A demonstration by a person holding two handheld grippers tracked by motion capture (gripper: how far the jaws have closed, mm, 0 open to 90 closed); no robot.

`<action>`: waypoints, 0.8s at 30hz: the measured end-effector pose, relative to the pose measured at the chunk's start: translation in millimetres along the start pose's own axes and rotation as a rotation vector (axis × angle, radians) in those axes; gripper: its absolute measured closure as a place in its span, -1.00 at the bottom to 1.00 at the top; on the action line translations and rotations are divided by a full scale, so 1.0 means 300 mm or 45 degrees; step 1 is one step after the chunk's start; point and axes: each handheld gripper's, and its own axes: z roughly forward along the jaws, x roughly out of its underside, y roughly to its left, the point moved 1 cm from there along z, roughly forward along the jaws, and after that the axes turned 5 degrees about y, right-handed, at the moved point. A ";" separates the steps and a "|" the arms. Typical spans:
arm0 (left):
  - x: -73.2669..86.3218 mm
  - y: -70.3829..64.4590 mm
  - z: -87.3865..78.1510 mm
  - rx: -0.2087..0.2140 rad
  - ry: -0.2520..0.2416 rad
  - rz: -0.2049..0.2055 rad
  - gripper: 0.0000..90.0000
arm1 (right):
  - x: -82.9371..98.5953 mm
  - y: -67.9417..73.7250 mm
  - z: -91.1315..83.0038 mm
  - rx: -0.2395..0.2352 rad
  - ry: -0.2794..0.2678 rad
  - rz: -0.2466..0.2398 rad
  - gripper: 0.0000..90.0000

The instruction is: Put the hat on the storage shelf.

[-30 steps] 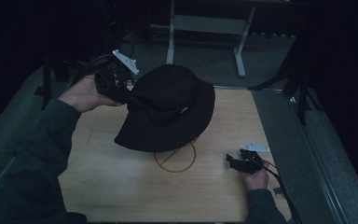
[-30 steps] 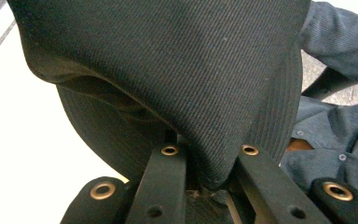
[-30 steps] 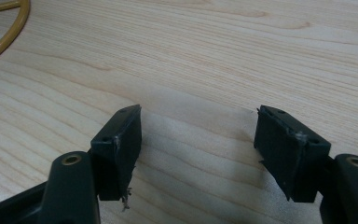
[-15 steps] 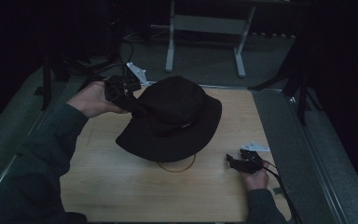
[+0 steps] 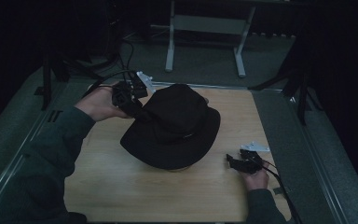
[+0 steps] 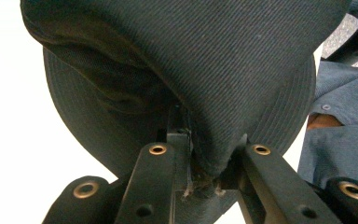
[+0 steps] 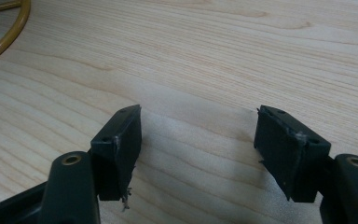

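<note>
- Left claw (image 5: 137,108): jaws are clamping tight on the brim edge of the black hat (image 5: 175,126). In the left gripper view the fabric fold (image 6: 205,163) is sitting pinched between the two jaws, with the crown bulging up and away just beyond them.
- The hat is hanging off the left claw toward the person's right, tilted, crown up. Its low far edge is sitting at or close to the tabletop (image 5: 121,186); can't tell whether it is touching.
- The person's left hand (image 5: 100,103) is gripping the left claw from behind, near the far left corner of the tabletop, with cables trailing off the back of the tool.
- Right claw (image 5: 232,162): jaws are standing wide apart and holding nothing. In the right gripper view there is bare wood between the pads (image 7: 121,144).
- The right claw is resting low over the tabletop, pointing toward the hat, near its brim but apart from it.
- A yellow cord loop (image 7: 7,35) is lying ahead and to the left of the right claw, well apart from the jaws.
- The person's right hand (image 5: 255,178) is holding the right claw from behind, near the tabletop's near right corner.
</note>
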 end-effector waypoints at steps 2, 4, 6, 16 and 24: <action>-0.002 0.002 0.003 -0.002 -0.002 0.002 0.75 | 0.000 0.000 0.000 0.000 0.001 0.001 -0.29; -0.004 0.005 0.006 -0.013 -0.010 -0.014 0.68 | 0.000 0.000 0.000 -0.001 0.001 0.000 -0.29; -0.003 0.007 0.013 -0.012 -0.014 -0.023 0.63 | 0.000 0.000 0.000 -0.001 0.001 0.000 -0.29; -0.009 0.009 0.035 0.022 -0.041 -0.030 0.48 | 0.000 0.000 0.000 -0.001 0.000 0.000 -0.30; -0.001 0.014 0.000 0.041 -0.139 -0.100 0.04 | 0.000 0.000 0.000 -0.002 0.000 0.000 -0.30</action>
